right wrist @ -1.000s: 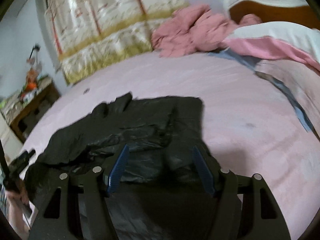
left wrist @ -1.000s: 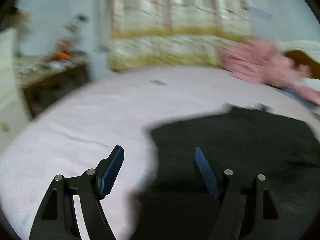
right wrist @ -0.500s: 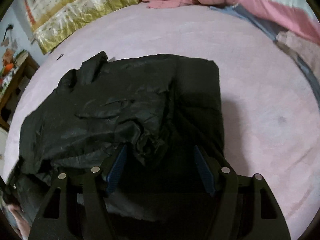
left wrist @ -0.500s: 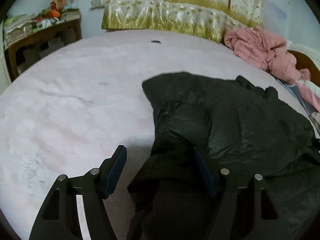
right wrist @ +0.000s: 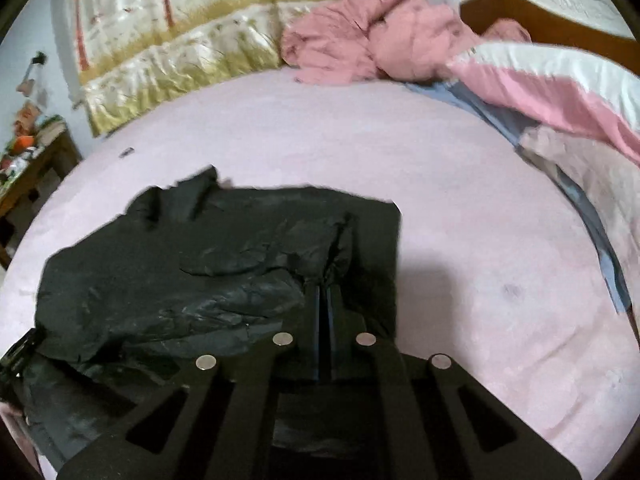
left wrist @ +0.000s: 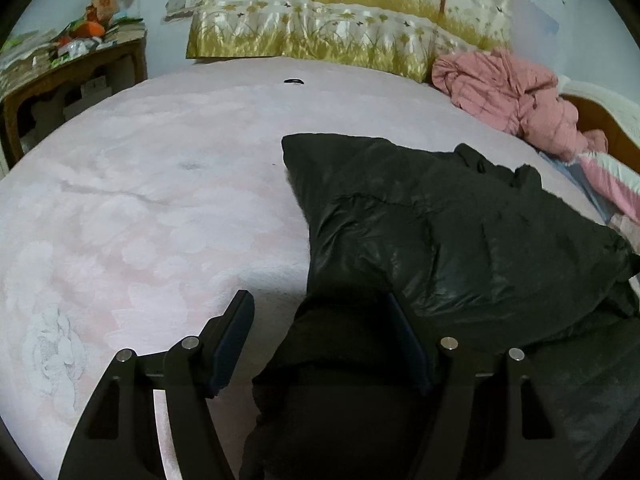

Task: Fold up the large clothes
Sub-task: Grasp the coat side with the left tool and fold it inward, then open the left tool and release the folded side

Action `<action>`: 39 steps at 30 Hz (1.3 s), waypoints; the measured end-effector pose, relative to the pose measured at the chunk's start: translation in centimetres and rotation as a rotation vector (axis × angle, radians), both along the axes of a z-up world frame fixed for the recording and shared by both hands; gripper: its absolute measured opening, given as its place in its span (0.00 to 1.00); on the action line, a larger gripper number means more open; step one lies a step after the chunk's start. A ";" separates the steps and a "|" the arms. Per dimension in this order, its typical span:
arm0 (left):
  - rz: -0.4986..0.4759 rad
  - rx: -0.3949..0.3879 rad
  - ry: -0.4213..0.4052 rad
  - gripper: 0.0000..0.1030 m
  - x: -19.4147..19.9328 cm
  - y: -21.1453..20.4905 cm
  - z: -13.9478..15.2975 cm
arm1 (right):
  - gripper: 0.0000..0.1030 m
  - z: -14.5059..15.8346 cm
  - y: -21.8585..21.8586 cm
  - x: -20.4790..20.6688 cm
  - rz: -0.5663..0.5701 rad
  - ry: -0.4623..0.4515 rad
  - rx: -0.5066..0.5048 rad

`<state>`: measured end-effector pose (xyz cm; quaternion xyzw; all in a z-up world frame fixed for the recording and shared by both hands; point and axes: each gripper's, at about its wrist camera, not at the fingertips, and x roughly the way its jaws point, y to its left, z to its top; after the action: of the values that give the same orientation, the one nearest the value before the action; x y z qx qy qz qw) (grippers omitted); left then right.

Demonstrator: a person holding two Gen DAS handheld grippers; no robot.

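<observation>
No text, label, brand or number can be read in either view. An orange package (left wrist: pixel 105 1) on the side table (left wrist: pixel 72 76) at the left edge bears markings, but they are too blurred to make out.

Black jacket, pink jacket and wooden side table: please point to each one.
black jacket (left wrist: pixel 460 232), left wrist view, shiny quilted middle.
pink jacket (right wrist: pixel 360 40), right wrist view, crumpled middle.
wooden side table (left wrist: pixel 80 76), left wrist view, front edge.
</observation>
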<state>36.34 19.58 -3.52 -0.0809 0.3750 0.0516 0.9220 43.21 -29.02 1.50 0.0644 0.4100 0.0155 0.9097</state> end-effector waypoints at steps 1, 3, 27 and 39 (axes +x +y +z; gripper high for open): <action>0.001 0.010 -0.001 0.68 0.0 -0.2 0.0 | 0.03 -0.6 -0.3 0.3 -0.010 0.023 0.006; 0.001 0.017 -0.006 0.68 -0.1 -0.3 0.0 | 0.03 -2.0 -0.4 0.9 -0.016 0.085 -0.005; -0.100 -0.302 -0.149 0.11 -10.0 1.4 1.5 | 0.62 -2.0 -4.4 -13.6 -0.032 -0.100 0.021; -0.032 -0.057 -0.335 0.09 -14.8 -0.7 5.1 | 0.05 1.0 -2.2 -15.3 0.025 -0.334 -0.067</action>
<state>21.55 18.90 1.56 -0.1085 0.2185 0.0118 0.9697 27.93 -31.19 2.47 0.0254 0.2542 0.0233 0.9665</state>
